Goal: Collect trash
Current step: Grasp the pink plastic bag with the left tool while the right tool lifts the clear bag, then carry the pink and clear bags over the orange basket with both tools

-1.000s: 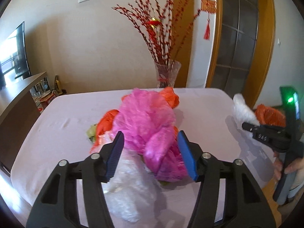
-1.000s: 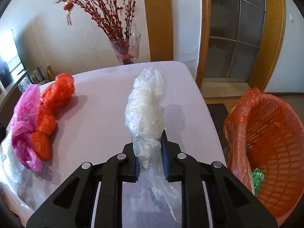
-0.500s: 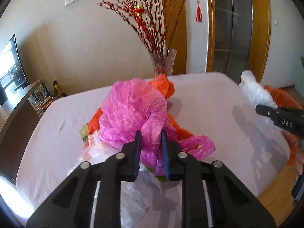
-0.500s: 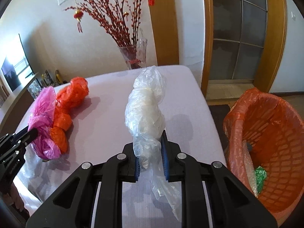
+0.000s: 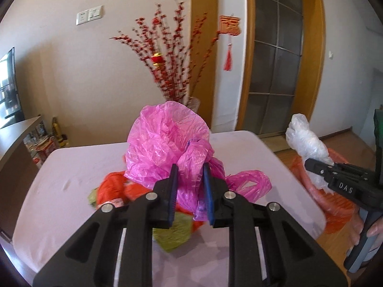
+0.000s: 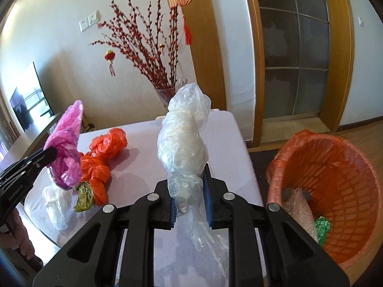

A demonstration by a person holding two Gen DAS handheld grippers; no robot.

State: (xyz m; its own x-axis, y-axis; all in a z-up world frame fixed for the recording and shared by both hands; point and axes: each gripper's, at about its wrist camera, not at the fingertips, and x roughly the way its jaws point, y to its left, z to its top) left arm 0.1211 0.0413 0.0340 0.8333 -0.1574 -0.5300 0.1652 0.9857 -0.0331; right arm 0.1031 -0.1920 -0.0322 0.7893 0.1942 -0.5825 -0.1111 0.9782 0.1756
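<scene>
Lilac tablecloth (image 6: pixel 134 177); crinkly, perhaps knotted orange bags (image 6: pixel 103 160)

Left tongs (image 5: pixel 189 186) clamped on pink bag (image 5: pixel 167 141) — lifted above table (image 5: pixel 71 167), orange bags (image 5: pixel 115 189) beneath

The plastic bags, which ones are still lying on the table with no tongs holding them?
The orange bags and the small clear bag lie loose on the table. The pink bag and the big clear bag are held up.
</scene>
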